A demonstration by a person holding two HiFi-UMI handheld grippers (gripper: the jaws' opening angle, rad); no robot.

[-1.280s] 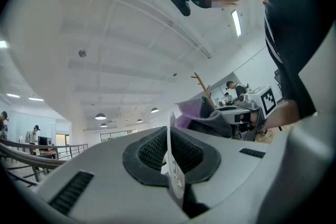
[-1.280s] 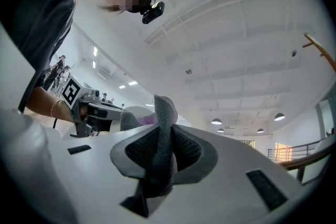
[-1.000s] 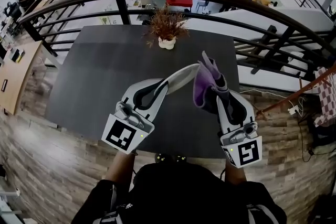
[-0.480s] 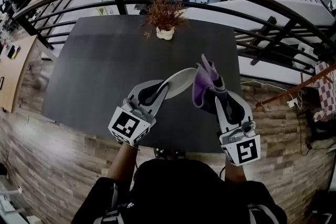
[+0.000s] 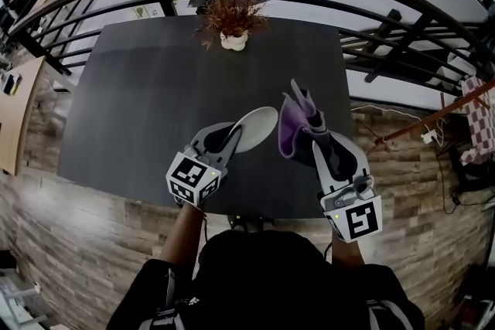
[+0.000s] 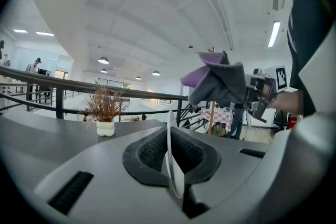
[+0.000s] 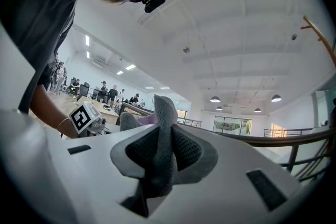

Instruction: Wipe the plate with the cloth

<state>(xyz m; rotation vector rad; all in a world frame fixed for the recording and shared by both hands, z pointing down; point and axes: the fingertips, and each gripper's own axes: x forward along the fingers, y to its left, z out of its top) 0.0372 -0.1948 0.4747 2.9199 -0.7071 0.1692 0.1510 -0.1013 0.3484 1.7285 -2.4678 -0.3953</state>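
Your left hand-held gripper (image 5: 229, 137) is clamped tight on the rim of the white plate (image 5: 257, 127), holding it above the dark table (image 5: 139, 89). Your right hand-held gripper (image 5: 315, 139) is clenched on the purple-grey cloth (image 5: 295, 126), just beside the plate. Since a second ago, the left one has dropped lower, and the plate no longer overlaps the cloth.

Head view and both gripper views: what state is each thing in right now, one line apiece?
Round white plate: clamped by its rim in the left claw, tilted over the dark table.
Purple-and-grey cloth: bunched, clamped in the right claw, beside the plate.
Dried plant in white pot: upright at the table's far edge.
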